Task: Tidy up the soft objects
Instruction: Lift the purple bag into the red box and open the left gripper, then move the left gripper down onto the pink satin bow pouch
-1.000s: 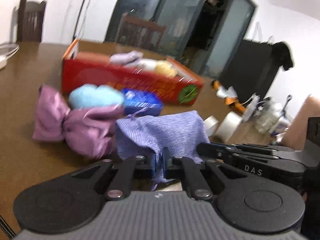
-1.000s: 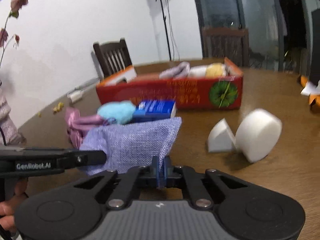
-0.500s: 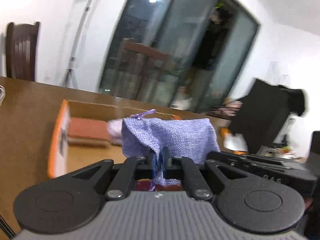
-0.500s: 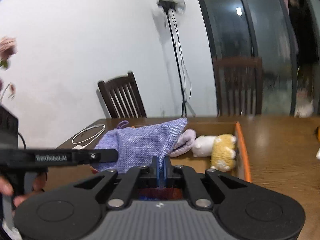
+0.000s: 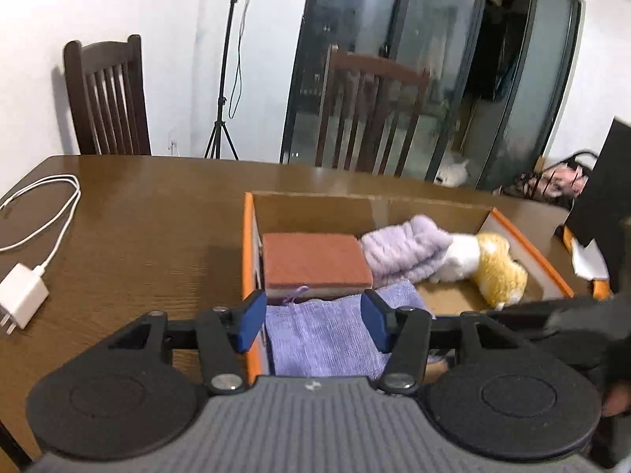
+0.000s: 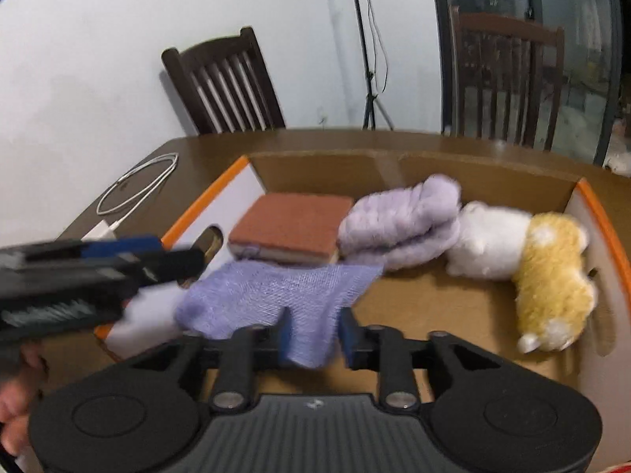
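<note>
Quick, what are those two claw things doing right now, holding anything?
Left gripper: open, holding nothing; the purple cloth bag lies loose between its fingers.
Right gripper: open too, with the bag's corner between its fingers.

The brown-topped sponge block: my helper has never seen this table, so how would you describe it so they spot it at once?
Find the orange-rimmed cardboard box on the wooden table. In its far left corner lies the sponge block, beside the fluffy lilac bundle. It alone is flat, square-edged and rust-brown on top with a pale layer beneath.
</note>
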